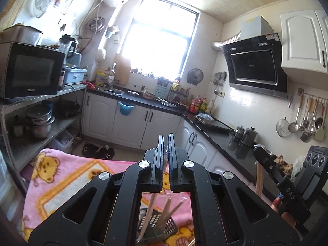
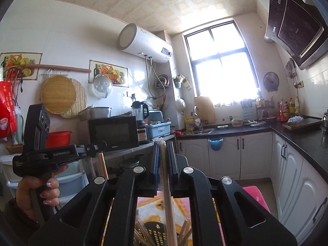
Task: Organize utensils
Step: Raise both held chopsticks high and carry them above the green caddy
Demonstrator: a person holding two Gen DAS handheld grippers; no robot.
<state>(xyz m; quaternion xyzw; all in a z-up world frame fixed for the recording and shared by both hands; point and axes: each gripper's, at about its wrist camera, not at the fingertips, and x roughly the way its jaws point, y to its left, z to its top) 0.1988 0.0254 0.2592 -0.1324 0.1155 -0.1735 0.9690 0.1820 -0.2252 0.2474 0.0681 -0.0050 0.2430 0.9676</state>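
Left wrist view, tongs: the left gripper point(image 1: 166, 143), black with two flat fingers, fills the lower centre; its jaws stand nearly closed on a thin clear plastic sleeve point(image 1: 166, 157); what the sleeve contains I cannot tell here
Left wrist view, target: a black perforated plastic utensil basket point(image 1: 158, 224) shows at the bottom centre, below the jaws, on a pink cartoon-bear blanket point(image 1: 67, 174), with pale wooden chopsticks point(image 1: 148, 215) leaning out of it
Left wrist view, other hand: the right gripper point(image 1: 258, 147) sits at the right edge, clamping pale wooden sticks point(image 1: 259, 181) that hang downward
Right wrist view, tongs: its jaws are pressed onto the wrapped sticks, which run lengthwise between the fingers from upper centre to bottom centre
Right wrist view, target: the basket again lies at the bottom centre, under the jaws, ringed by chopsticks
Right wrist view, other hand: a hand point(image 2: 35, 192) grips the left tool at the left edge
Key relation: judged, the basket lies below both grippers; neither looks clearly nearer; the bundle's long axis follows the right fingers, so it likely needs tipping end-down to drop in
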